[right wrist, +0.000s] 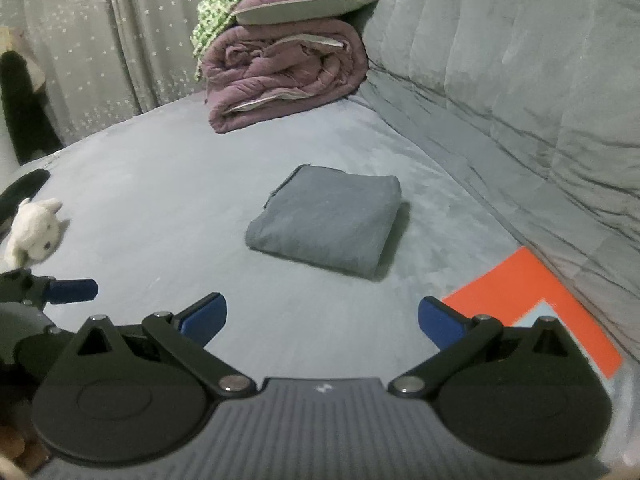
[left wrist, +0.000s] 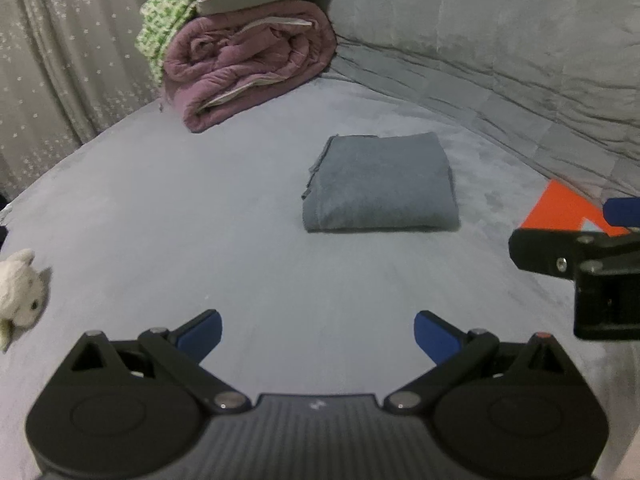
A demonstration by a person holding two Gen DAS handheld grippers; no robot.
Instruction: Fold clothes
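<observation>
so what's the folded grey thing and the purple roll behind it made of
Folded grey cloth: looks like soft matte knit or fleece, going by its rounded fold and thin layered edges. Purple roll: seems a padded quilted comforter, puffy and creased, with a pale lining showing at the edges.

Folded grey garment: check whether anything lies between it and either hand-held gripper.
Nothing visible does. Only bare bedsheet separates the folded grey garment from the open left hand-held gripper and the open right hand-held gripper. The plush toy and orange sheet lie off to the sides.
</observation>
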